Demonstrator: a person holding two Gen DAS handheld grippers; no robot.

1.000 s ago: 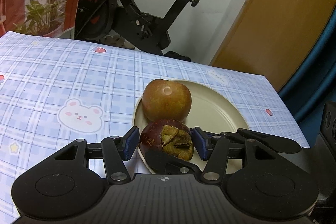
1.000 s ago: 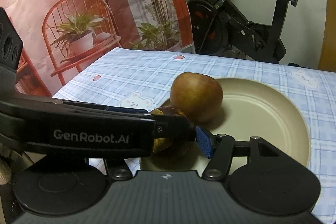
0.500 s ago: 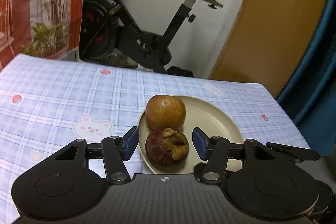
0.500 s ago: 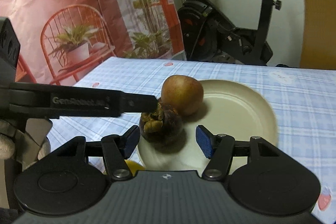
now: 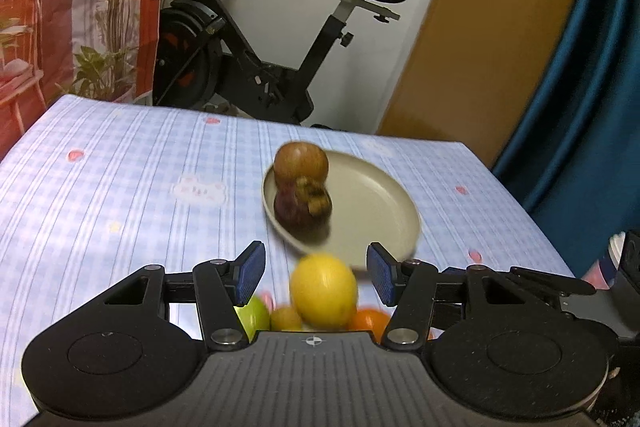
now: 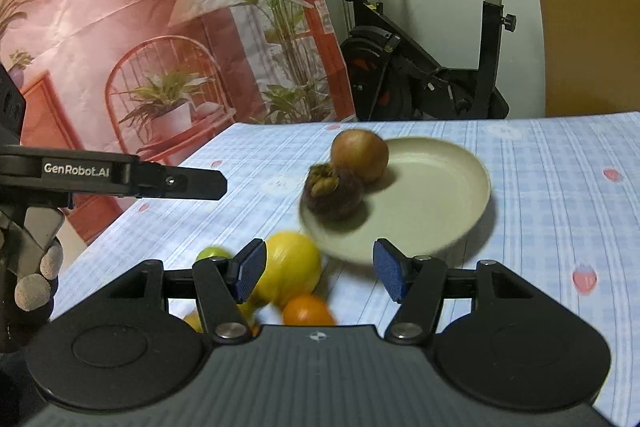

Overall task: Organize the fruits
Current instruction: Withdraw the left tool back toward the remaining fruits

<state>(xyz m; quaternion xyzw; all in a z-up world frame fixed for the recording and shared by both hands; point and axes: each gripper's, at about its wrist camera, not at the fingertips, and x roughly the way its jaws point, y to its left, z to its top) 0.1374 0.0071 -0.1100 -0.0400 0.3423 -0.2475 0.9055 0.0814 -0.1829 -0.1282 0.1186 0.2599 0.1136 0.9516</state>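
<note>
Left wrist: plate (image 5: 384, 211) w/ brown fruit (image 5: 301, 163) & mangosteen (image 5: 303, 205); both grippers' fingers apart, empty.

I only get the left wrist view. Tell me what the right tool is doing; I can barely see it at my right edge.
Observer: The right tool is open, with nothing between its pads. The plate lies beyond the gap.
Operator: Report what is holding my left tool.
Observer: A hand, in what looks like a grey glove, grips beneath the left tool at the left edge of the right wrist view.
Operator: Read out any marking on that tool.
Observer: Its side reads GenRobot.AI in white letters.
</note>
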